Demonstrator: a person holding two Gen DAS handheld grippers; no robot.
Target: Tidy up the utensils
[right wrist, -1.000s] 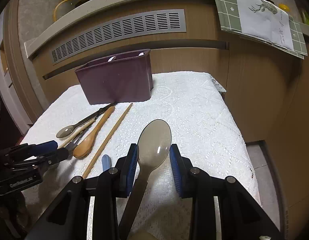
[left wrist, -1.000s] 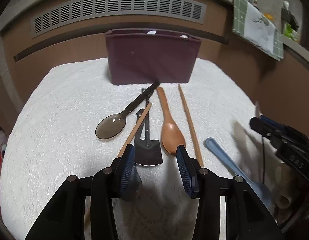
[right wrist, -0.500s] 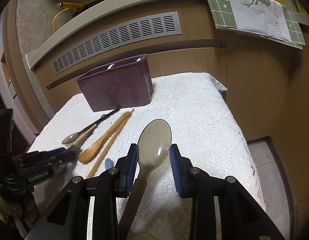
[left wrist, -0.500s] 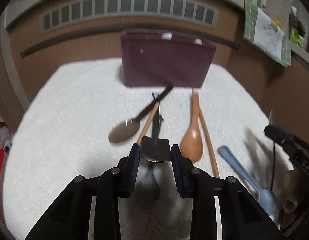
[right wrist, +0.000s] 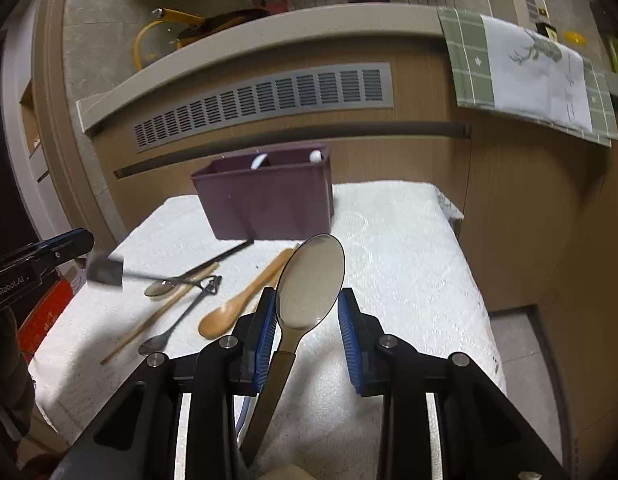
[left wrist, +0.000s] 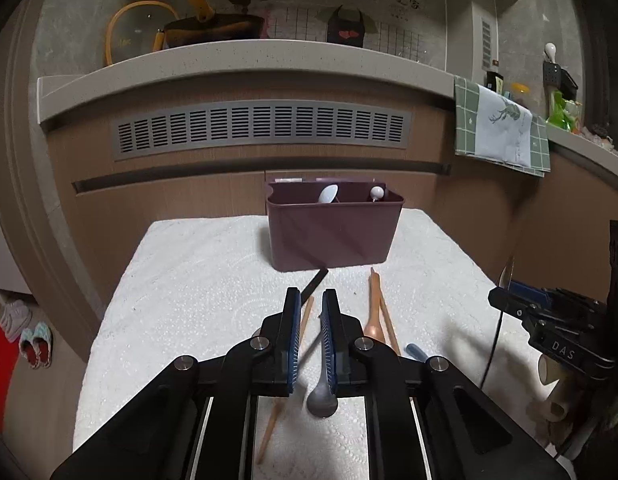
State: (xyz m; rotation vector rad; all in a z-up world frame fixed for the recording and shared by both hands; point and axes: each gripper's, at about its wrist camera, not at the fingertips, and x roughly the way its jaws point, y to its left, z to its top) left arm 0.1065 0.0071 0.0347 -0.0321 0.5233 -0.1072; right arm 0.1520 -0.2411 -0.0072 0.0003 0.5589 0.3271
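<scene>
My left gripper (left wrist: 309,296) is closing its jaws on a small black spatula. In the right wrist view the spatula (right wrist: 105,270) hangs clear of the cloth at the left gripper (right wrist: 79,240), blade by the tips. My right gripper (right wrist: 307,296) is closing slightly, with a translucent brown spoon (right wrist: 311,280) held up between the pads. A purple utensil bin (left wrist: 333,236) stands at the back with two white pieces inside. A wooden spoon (right wrist: 237,308), a metal spoon (left wrist: 321,400), a chopstick (right wrist: 157,312) and a black-handled spoon (right wrist: 159,287) lie in front of it.
The white lace cloth (left wrist: 209,300) covers a small table that drops off at its left and right edges. Behind it is a cabinet wall with a vent grille (left wrist: 261,128). A green towel (left wrist: 497,132) hangs at the right. A blue spoon handle (left wrist: 415,350) lies near the right gripper (left wrist: 505,300).
The left jaws came together on the black spatula's blade and lifted it off the cloth. The right gripper rose a little, still carrying the brown spoon.
</scene>
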